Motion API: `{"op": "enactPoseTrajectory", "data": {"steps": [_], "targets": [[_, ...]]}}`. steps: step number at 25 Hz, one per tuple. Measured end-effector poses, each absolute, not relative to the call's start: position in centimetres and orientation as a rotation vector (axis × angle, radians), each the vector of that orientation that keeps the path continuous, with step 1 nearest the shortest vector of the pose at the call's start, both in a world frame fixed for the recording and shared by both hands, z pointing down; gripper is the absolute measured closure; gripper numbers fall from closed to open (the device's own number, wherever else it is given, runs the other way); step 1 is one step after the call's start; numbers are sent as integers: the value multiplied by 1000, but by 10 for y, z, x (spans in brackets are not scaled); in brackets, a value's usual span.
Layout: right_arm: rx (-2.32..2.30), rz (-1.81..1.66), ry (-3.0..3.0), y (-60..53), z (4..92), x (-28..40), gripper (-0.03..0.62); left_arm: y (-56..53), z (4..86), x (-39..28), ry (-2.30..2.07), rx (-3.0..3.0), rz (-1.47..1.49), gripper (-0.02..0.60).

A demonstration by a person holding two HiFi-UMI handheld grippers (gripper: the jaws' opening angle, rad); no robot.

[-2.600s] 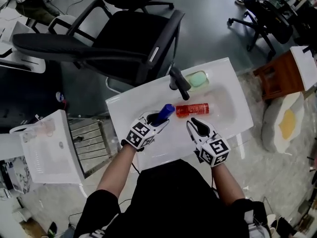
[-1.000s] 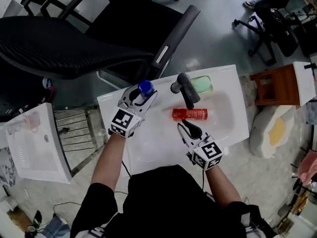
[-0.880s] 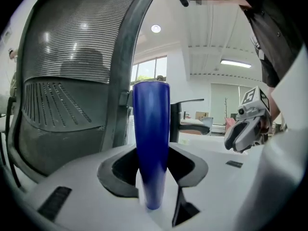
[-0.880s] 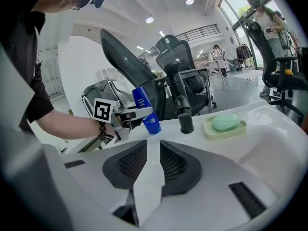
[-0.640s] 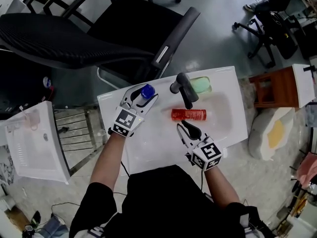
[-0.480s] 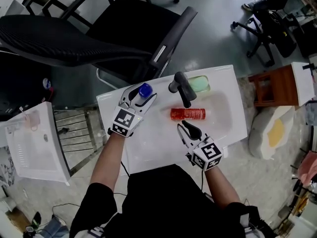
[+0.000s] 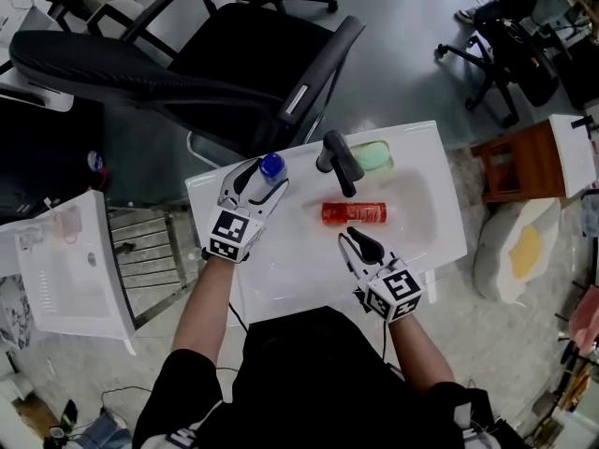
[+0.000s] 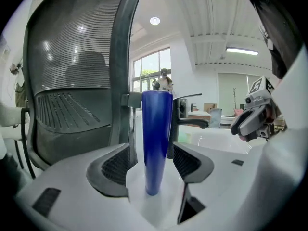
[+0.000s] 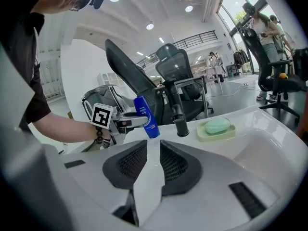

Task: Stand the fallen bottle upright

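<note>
Our left claw point(image 7: 260, 174) has its jaws spread wide, and they have just been opening. The blue bottle point(image 8: 156, 138) stands upright between them on the white sink point(image 7: 281, 283) ledge, its base down just ahead of the claw's palm. In the left gripper view we see a clear gap between the bottle and the left pad. The right pad sits very close to the bottle's other side, and we cannot tell whether it grazes it. Neither pad presses on the bottle, so it stands on its own. From our head view, the bottle's blue cap shows between the two fingers, nearer the right one.

Beyond this claw and to its right rises the dark faucet point(image 7: 337, 162). Past the faucet, a green soap point(image 7: 372, 154) lies in its dish.

Our right claw point(image 7: 360, 243) hovers over the near side of the basin. Its jaws are parted only by a narrow gap, and nothing is between them or touching them. Just ahead of its tips a red bottle point(image 7: 354, 213) lies on its side in the basin, apart from the fingers. The left claw and the blue bottle are ahead of the right claw and to its left.
</note>
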State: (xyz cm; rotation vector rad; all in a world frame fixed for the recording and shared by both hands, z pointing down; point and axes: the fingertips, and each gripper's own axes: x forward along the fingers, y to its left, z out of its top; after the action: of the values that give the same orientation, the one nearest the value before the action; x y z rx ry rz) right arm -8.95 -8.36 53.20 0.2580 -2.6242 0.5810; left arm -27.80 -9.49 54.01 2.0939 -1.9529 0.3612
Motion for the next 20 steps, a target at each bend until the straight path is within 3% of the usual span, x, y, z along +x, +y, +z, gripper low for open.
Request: {"op": "enactPoseTrajectory", "data": {"steps": [20], "targets": [[413, 518, -2768, -92, 479, -53, 497, -29, 464, -257, -2045, 2115, 299, 308]]}}
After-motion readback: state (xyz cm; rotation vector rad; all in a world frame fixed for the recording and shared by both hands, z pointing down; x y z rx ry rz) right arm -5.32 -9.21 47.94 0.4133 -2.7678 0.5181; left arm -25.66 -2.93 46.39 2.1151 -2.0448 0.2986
